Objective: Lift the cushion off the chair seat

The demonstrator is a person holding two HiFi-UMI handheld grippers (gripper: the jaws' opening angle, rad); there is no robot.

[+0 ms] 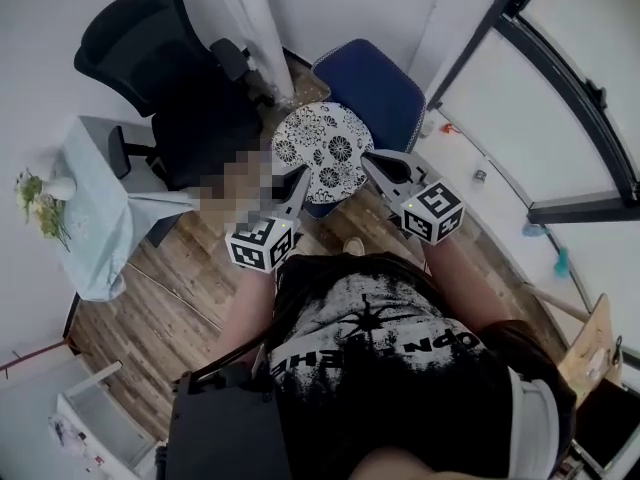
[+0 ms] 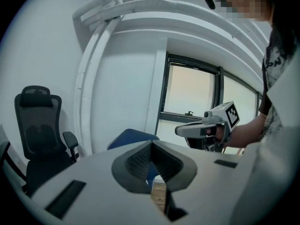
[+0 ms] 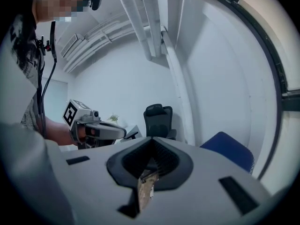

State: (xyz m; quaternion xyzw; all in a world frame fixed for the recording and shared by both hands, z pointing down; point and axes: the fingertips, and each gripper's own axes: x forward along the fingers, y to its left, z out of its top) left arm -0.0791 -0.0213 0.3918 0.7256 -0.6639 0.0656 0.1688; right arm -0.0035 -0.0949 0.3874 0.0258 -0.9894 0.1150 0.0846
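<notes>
A round cushion with a black-and-white flower print lies on the seat of a blue chair. My left gripper hovers at the cushion's near left edge, and my right gripper at its near right edge. Both point toward the chair, jaws shut with nothing between them. The left gripper view shows its own closed jaws, the blue chair back and the right gripper. In the right gripper view its jaws are closed, with the left gripper opposite and the blue chair at right. Neither gripper view shows the cushion.
A black office chair stands left of the blue chair. A table with a pale blue cloth and a flower vase is at far left. A white pillar rises behind; windows line the right. The floor is wood.
</notes>
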